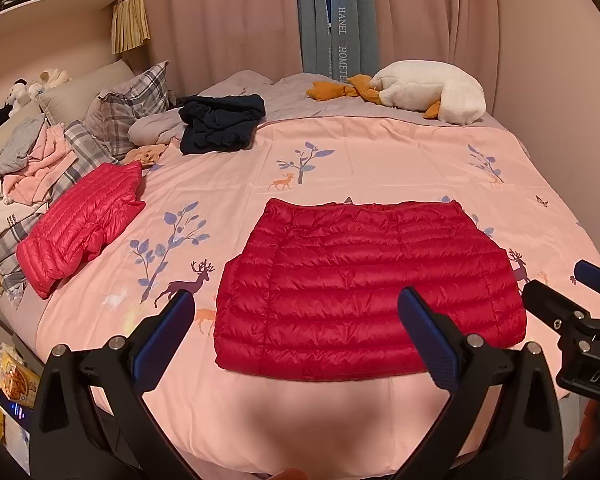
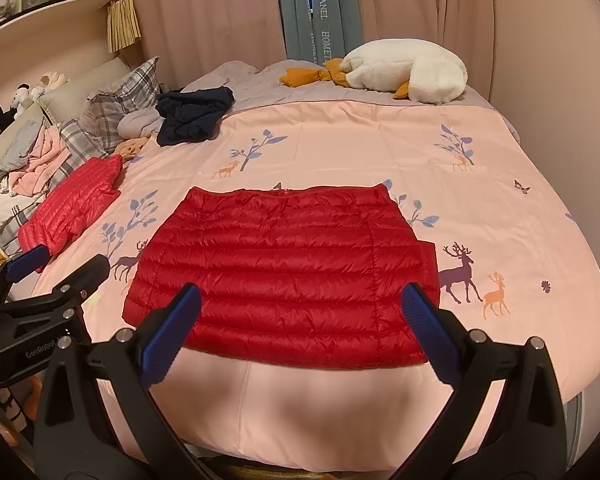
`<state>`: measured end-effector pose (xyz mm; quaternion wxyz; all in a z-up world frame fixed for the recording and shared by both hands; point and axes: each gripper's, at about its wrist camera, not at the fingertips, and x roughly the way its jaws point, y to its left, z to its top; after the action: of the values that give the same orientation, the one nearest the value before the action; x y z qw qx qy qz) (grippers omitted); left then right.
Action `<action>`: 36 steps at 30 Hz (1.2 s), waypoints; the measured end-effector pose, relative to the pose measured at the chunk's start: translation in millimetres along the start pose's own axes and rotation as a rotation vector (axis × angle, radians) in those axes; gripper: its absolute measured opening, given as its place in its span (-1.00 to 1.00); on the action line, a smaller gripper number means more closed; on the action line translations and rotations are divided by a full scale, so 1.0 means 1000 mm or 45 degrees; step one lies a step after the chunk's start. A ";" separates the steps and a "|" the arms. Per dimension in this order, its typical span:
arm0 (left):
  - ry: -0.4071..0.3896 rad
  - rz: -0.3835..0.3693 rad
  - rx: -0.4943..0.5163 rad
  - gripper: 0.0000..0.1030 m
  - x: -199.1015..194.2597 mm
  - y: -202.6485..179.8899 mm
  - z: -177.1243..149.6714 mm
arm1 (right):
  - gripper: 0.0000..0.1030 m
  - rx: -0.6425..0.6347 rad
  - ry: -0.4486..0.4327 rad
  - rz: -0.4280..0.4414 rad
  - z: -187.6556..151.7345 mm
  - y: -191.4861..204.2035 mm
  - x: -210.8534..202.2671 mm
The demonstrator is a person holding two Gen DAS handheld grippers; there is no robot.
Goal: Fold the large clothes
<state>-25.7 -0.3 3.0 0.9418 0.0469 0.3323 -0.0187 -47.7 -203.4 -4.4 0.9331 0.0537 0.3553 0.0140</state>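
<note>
Red puffer jacket (image 1: 370, 292): lay folded flat on pink deer-print bedspread (image 1: 380, 152), near bed's front edge | left gripper (image 1: 296, 332): jaws spread, empty, above jacket | right gripper (image 2: 300, 328): likewise spread, empty | pink puffer jacket (image 1: 80, 228): folded, well left, beside pillows.

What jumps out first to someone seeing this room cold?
A bright red quilted jacket, folded flat, lies mid-bed on a pink deer-print cover. A second, pinker jacket sits left near the pillows, and a big white goose plush lies at the far edge. Both grippers, left and right, are open.
</note>
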 end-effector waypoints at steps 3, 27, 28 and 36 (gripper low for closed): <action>0.000 -0.002 0.001 0.97 0.000 0.000 0.000 | 0.96 -0.002 0.001 0.000 -0.001 0.001 0.001; -0.010 0.004 0.016 0.97 -0.002 -0.003 0.003 | 0.96 -0.012 0.004 0.017 -0.006 0.005 0.004; -0.011 0.005 0.017 0.97 -0.002 -0.003 0.003 | 0.96 -0.012 0.005 0.016 -0.006 0.005 0.004; -0.012 0.003 0.020 0.97 -0.003 -0.004 0.004 | 0.96 -0.011 0.004 0.015 -0.006 0.005 0.004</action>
<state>-25.3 -4.3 7.5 0.9430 0.0547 0.3276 -0.0204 -48.5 -197.5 -11.1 0.9326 0.0516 0.3565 0.0211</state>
